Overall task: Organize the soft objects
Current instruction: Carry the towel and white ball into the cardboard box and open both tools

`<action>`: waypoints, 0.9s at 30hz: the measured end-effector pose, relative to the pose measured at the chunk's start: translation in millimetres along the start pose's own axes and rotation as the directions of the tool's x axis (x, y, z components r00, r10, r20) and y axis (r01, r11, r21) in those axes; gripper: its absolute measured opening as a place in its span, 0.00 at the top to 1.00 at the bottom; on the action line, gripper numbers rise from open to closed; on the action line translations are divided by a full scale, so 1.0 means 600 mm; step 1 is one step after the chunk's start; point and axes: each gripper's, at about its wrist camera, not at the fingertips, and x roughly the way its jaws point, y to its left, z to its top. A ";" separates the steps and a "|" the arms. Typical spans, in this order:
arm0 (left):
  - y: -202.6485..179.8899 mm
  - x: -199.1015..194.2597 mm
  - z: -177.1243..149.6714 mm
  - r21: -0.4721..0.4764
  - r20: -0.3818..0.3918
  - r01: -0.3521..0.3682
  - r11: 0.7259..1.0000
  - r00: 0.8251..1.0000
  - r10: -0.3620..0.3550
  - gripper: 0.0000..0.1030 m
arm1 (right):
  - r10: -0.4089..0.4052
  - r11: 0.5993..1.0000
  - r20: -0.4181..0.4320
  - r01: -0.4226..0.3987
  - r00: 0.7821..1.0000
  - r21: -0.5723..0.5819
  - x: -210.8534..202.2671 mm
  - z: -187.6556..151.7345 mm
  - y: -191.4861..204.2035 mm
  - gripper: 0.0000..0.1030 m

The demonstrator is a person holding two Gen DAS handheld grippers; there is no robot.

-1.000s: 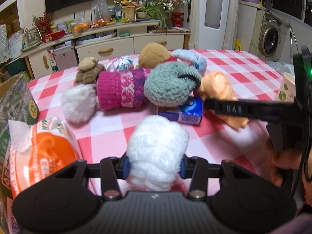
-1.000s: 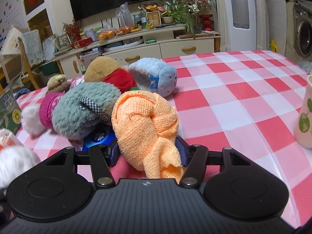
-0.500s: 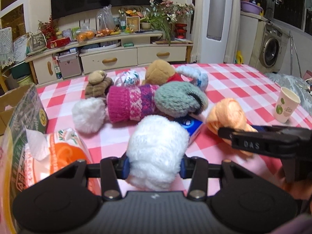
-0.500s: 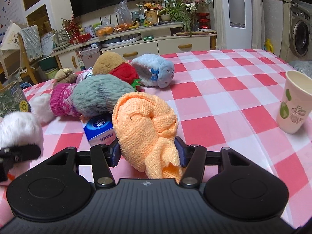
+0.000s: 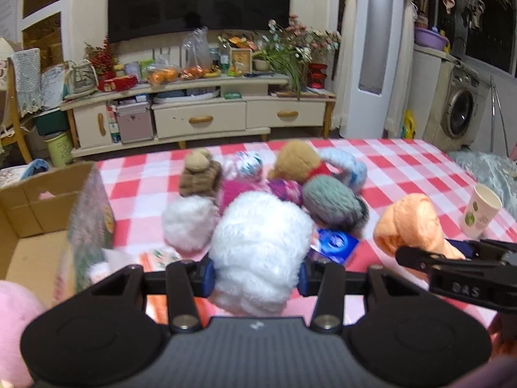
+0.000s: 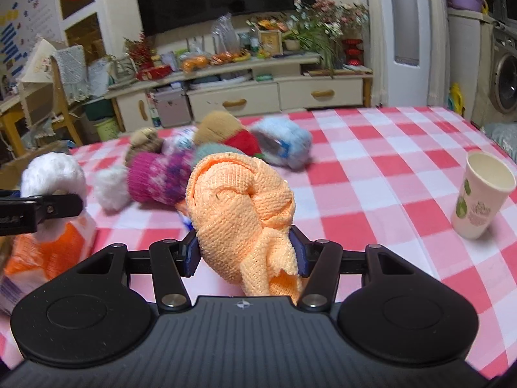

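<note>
aloft, fluffy white ball [image 5: 263, 242], knotted orange waffle-knit cloth [image 6: 240, 207]

Blue tissue packet [image 5: 336, 245] mostly hidden behind the fluffy white plush ball [image 5: 261, 249], label unreadable. Pink plush lump [image 5: 13, 320] cut off by the left edge; brown cardboard box [image 5: 29, 213] likewise cropped. Heap of knitted soft toys [image 6: 181, 168] on the counter smeared by motion blur.

My left gripper [image 5: 255, 278] sits low in the centre of its frame, jaws clamped on a white fluffy ball [image 5: 261, 249]. My right gripper [image 6: 245, 255], also low centre, pinches an orange knitted cloth [image 6: 242, 207].
</note>
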 end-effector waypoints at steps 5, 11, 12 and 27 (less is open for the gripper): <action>0.037 -0.022 0.018 -0.037 0.034 -0.026 0.999 0.999 0.028 0.57 | 0.071 0.997 0.044 -0.069 0.997 -0.038 -0.016 0.029 0.045 0.34; 0.087 -0.050 0.034 -0.082 0.077 -0.073 0.994 0.994 0.080 0.56 | 0.182 0.980 0.070 -0.176 0.981 -0.089 -0.021 0.063 0.113 0.34; 0.098 -0.054 0.036 -0.092 0.082 -0.083 0.992 0.992 0.091 0.56 | 0.203 0.976 0.073 -0.195 0.977 -0.102 -0.020 0.069 0.127 0.34; 0.278 -0.069 0.053 -0.280 0.089 -0.371 0.885 0.908 0.409 0.56 | 0.461 0.865 0.013 -0.445 0.888 -0.232 0.036 0.133 0.310 0.34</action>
